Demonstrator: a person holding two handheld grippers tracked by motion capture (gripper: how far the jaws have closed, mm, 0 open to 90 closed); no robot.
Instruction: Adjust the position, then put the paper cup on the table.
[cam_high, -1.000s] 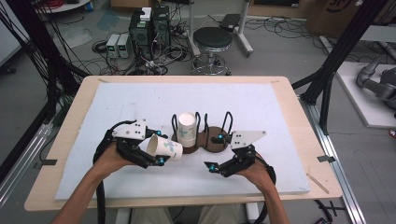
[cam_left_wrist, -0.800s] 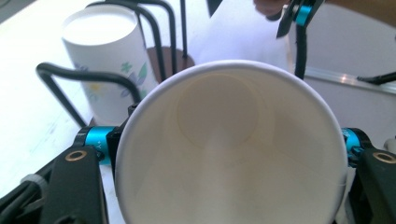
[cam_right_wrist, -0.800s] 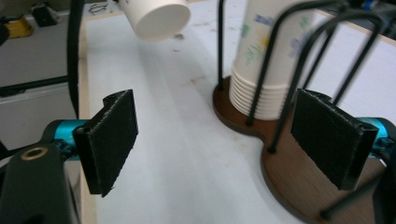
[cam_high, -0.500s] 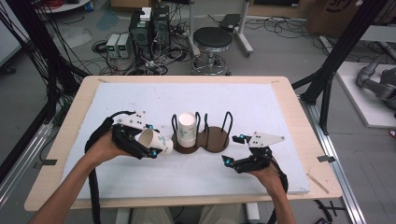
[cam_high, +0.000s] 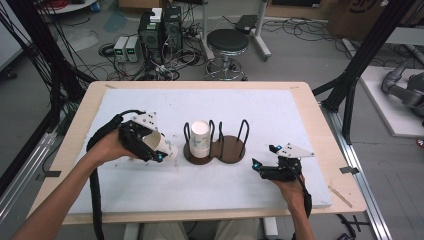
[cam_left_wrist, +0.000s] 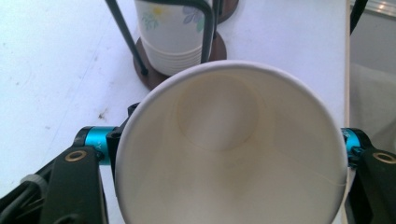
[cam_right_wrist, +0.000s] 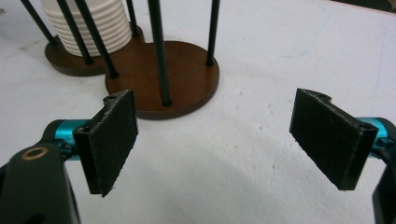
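White table (cam_high: 280, 120); left gripper (cam_high: 150, 145) holds cup (cam_high: 161, 146) sideways.

My left hand-held gripper (cam_high: 150, 145) clamps a paper cup (cam_high: 161, 145) sideways; my right hand-held gripper (cam_high: 260, 167) hangs low, jaws spread wide.

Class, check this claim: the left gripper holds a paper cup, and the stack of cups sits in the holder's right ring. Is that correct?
Not quite. The left gripper does hold a paper cup, but the stack of cups sits in the left ring of the holder, as the high view shows.
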